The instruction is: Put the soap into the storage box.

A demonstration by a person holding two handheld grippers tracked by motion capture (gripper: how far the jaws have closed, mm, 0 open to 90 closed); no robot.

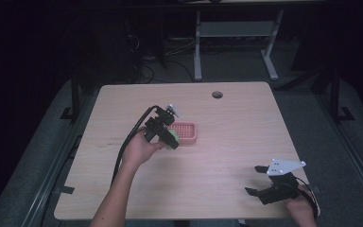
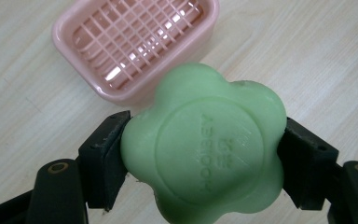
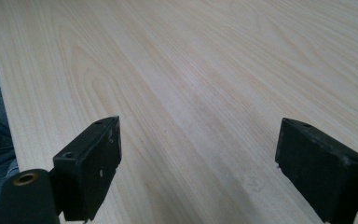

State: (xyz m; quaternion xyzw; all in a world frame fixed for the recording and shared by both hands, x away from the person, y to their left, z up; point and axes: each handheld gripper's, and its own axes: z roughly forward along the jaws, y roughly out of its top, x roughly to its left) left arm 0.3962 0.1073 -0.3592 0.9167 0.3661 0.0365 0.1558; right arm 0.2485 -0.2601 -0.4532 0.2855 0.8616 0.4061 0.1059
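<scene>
Pale wooden table (image 2: 317, 56), green soap (image 2: 204, 144) between left gripper (image 2: 204, 161) fingers (image 2: 103, 156).

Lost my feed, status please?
Left gripper shut on green soap, beside pink soap dish. Right gripper open, idle. Nothing in the way.

Lab or office, dim. My bench: a wood desk (image 1: 227, 142) with cable hole (image 1: 217, 94). Behind it, cables (image 1: 144, 71) and a desk frame (image 1: 231, 38).
</scene>
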